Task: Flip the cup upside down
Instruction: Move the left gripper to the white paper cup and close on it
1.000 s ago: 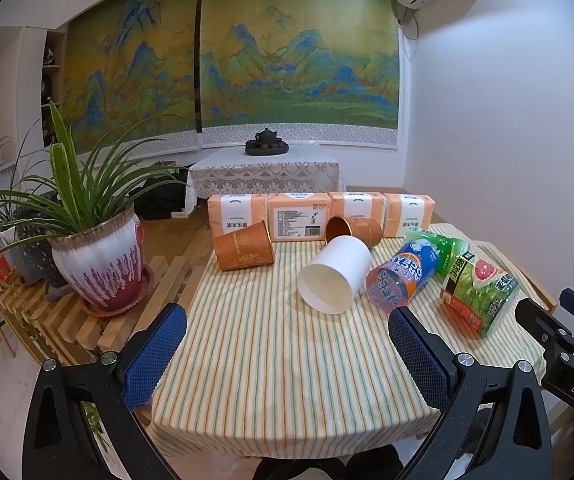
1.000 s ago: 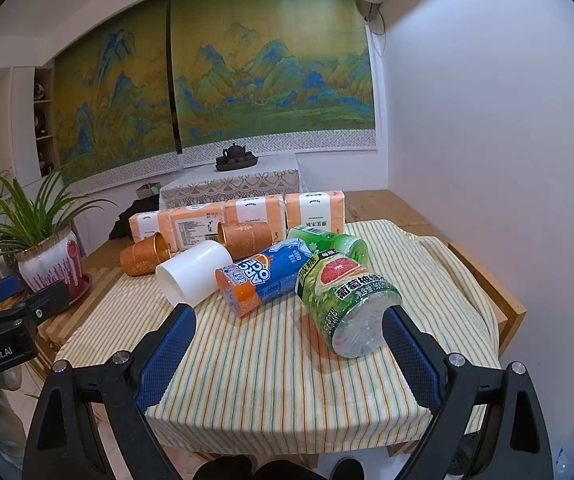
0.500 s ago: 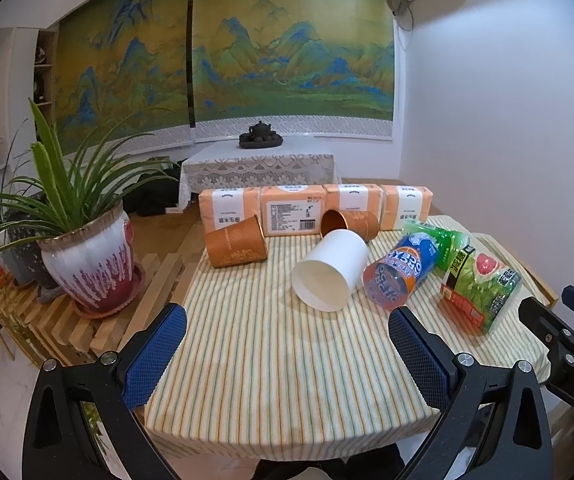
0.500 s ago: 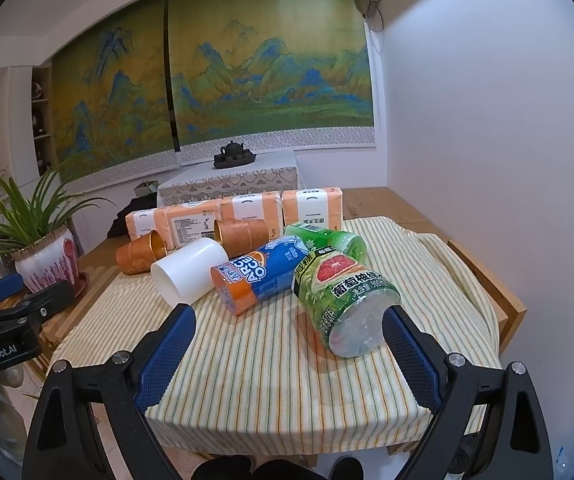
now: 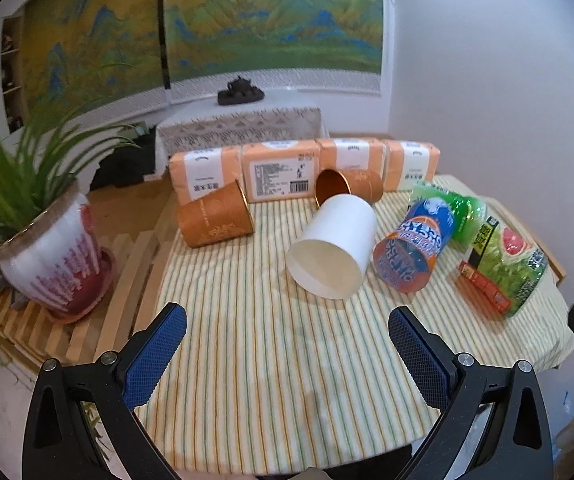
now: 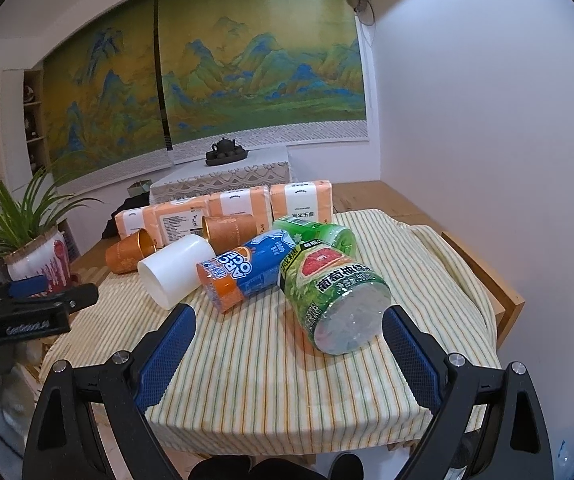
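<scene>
cup [image 5: 333, 250] left of bottle [image 5: 415, 248] | boxes [image 5: 279, 170] behind | plant [image 5: 43, 240] far left

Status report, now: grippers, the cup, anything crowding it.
Left gripper open, empty. Right gripper open, empty. White cup on its side, mouth toward camera. Blue bottle hard against its right; orange cup close behind.

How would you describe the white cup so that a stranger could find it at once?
On the striped tablecloth, look in front of the row of orange packages. The white cup lies on its side between an orange cup and the blue bottle. It is the only plain white cup.
</scene>
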Demonstrator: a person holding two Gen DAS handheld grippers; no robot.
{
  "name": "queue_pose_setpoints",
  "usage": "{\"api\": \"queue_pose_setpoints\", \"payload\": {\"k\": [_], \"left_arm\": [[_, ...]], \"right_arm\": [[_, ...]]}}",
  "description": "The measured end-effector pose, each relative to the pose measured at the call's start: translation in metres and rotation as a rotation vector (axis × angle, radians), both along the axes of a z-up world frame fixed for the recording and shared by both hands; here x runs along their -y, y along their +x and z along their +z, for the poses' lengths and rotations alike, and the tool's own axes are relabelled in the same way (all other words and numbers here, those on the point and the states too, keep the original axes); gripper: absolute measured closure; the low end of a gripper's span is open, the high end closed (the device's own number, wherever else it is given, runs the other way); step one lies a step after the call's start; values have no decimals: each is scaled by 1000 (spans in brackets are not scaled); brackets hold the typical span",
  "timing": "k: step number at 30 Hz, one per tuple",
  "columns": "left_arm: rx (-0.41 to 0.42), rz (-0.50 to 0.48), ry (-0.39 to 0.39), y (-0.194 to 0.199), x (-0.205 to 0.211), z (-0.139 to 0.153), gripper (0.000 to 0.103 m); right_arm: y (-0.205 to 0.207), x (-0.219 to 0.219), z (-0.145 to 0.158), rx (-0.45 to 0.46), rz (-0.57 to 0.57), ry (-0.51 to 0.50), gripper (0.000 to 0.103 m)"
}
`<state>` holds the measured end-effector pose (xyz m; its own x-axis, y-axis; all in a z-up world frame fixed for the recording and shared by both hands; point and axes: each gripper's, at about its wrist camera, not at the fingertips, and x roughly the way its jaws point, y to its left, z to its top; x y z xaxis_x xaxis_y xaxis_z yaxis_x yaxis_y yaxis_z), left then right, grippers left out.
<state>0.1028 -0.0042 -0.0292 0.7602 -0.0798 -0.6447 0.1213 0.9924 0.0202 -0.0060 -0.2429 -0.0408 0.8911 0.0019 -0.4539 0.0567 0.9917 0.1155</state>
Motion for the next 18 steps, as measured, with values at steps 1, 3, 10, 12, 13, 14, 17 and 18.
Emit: {"api": "queue_pose_setpoints", "payload": {"k": [1, 3, 10, 12, 13, 14, 17, 18], "left_arm": [[-9, -12, 1, 5, 1, 0, 1], [-40, -39, 5, 20, 5, 1, 1], [-149, -101, -4, 79, 20, 1, 1], [-174, -115, -7, 96, 24, 1, 1], [-189, -120, -10, 106, 28, 0, 1], [-201, -123, -13, 113, 28, 0, 1], [-260, -128, -33, 142, 30, -5, 1], [-269, -129, -36, 146, 30, -6, 1]], "right_arm": [[0, 2, -1, -1, -3, 3, 11], [0, 4, -2, -3, -7, 6, 11], [1, 9, -4, -6, -17, 14, 11], [1, 11, -5, -9, -21, 13, 11], [1, 12, -6, -11, -25, 13, 11], [1, 13, -6, -11, -28, 14, 11], [1, 18, -7, -12, -40, 17, 11], [1, 20, -7, -12, -44, 16, 11]]}}
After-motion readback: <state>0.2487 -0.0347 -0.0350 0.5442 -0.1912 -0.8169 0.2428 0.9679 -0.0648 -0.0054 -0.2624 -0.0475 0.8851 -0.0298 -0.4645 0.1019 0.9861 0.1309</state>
